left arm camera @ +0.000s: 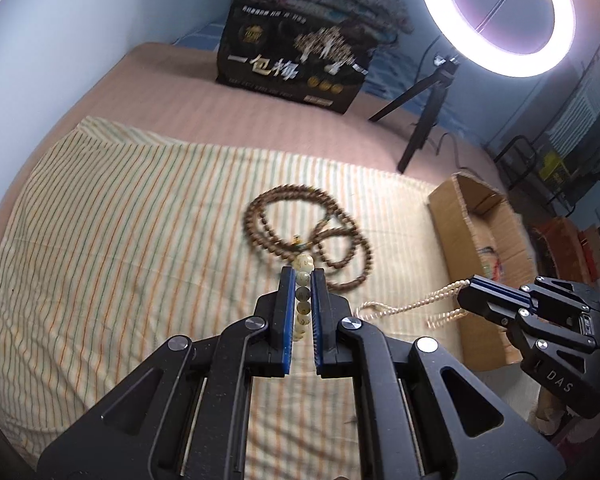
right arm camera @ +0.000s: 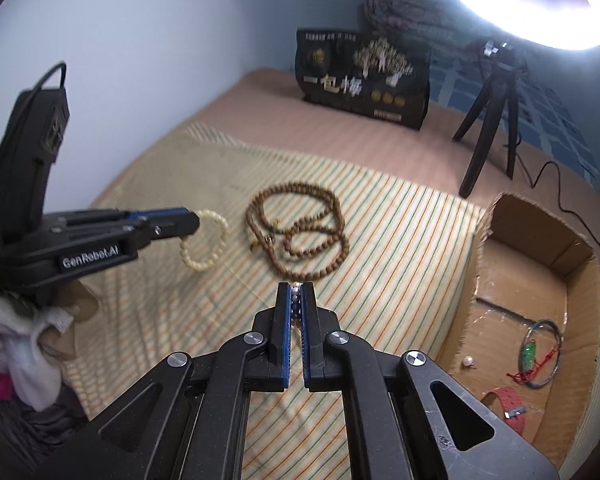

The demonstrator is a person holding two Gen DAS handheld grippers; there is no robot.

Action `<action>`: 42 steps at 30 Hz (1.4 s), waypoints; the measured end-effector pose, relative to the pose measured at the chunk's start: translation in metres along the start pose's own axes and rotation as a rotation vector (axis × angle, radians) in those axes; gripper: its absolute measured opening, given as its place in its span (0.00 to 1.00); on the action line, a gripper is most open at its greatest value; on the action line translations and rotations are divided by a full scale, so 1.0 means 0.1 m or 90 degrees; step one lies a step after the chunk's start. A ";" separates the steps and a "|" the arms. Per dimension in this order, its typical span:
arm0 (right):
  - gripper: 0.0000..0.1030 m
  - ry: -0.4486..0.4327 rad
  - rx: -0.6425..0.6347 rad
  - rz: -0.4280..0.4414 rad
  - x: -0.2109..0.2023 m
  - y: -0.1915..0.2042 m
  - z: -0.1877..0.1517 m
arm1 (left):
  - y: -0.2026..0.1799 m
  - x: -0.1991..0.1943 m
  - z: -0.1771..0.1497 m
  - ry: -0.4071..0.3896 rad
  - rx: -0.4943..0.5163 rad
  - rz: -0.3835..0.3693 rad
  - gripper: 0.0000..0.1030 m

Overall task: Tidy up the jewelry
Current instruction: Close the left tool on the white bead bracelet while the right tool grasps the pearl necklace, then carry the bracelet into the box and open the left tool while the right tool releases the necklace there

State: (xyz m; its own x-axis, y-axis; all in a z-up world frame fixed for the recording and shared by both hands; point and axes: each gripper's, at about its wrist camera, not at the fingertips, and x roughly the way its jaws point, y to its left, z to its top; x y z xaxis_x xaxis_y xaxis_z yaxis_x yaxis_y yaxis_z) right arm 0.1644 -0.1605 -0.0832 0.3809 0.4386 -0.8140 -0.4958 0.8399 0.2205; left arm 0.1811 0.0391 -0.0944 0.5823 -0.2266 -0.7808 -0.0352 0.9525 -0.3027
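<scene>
A long brown bead necklace point(left arm camera: 308, 236) lies coiled on the striped cloth point(left arm camera: 120, 240); it also shows in the right wrist view point(right arm camera: 300, 232). My left gripper point(left arm camera: 303, 280) is shut on a cream bead bracelet point(left arm camera: 303, 300), which hangs as a loop in the right wrist view point(right arm camera: 208, 240). My right gripper point(right arm camera: 296, 290) is shut on a pearl necklace point(right arm camera: 296, 300), whose strand hangs in loops in the left wrist view point(left arm camera: 412, 304). Both grippers hover above the cloth, in front of the brown necklace.
An open cardboard box point(right arm camera: 540, 264) at the right holds a bangle point(right arm camera: 540, 352), a loose pearl and a red strap. A black printed bag point(left arm camera: 296, 60), a ring light point(left arm camera: 496, 16) and its tripod point(left arm camera: 420, 120) stand at the back.
</scene>
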 end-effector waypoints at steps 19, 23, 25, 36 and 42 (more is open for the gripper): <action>0.03 -0.134 0.069 0.003 -0.93 -0.40 0.06 | -0.76 -0.39 0.14 -0.062 0.054 -0.100 0.05; 0.03 -0.149 0.090 -0.018 -1.04 -0.58 0.03 | -1.02 -0.38 0.13 -0.061 0.076 -0.124 0.05; 0.03 -0.154 0.102 -0.033 -1.08 -0.69 0.01 | -1.12 -0.36 0.12 -0.058 0.086 -0.135 0.05; 0.03 -0.146 0.158 -0.110 -1.17 -1.24 -0.13 | -1.76 -0.12 -0.03 -0.027 0.150 -0.173 0.05; 0.03 -0.133 0.186 -0.134 -1.12 -1.50 -0.15 | -1.95 0.06 -0.07 -0.015 0.170 -0.173 0.05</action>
State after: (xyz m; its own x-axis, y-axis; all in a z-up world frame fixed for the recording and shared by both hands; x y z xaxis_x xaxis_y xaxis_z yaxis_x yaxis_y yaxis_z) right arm 0.1843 -0.3407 -0.0333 0.6149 0.2779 -0.7380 -0.1600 0.9604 0.2283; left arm 0.1855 -0.1498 -0.0441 0.5598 -0.4760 -0.6783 0.3338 0.8787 -0.3412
